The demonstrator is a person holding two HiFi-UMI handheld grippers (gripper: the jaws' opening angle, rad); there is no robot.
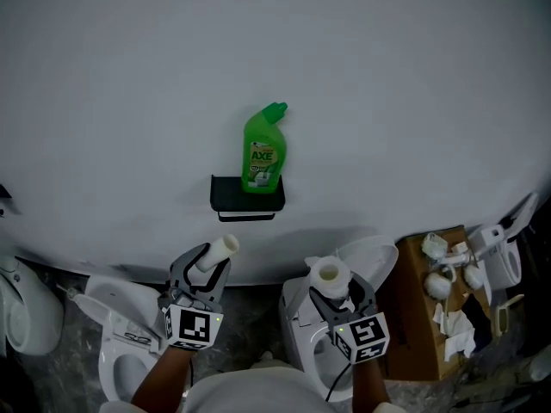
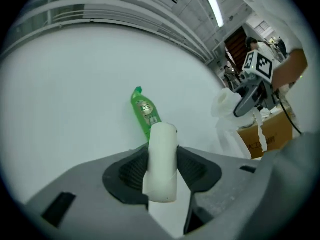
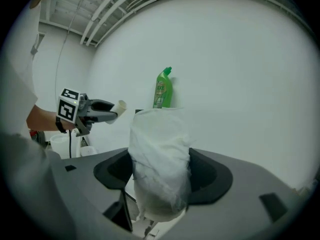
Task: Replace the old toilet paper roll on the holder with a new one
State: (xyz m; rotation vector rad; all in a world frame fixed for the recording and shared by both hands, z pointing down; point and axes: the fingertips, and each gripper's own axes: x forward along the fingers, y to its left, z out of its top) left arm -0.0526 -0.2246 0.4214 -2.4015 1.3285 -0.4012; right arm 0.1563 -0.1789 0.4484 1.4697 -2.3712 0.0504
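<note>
White wall (image 1: pixel 396 93): black holder (image 1: pixel 247 201) up-left of right gripper (image 1: pixel 334 292) clamping upright new toilet roll (image 1: pixel 329 274); left gripper (image 1: pixel 205 269) clamps empty core (image 1: pixel 221 249).

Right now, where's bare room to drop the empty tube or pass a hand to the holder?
The wall on both sides of the black holder is bare. On it, only the strip left of the green bottle is free. The cardboard box at right is crowded with paper scraps; toilets fill the floor below.
</note>
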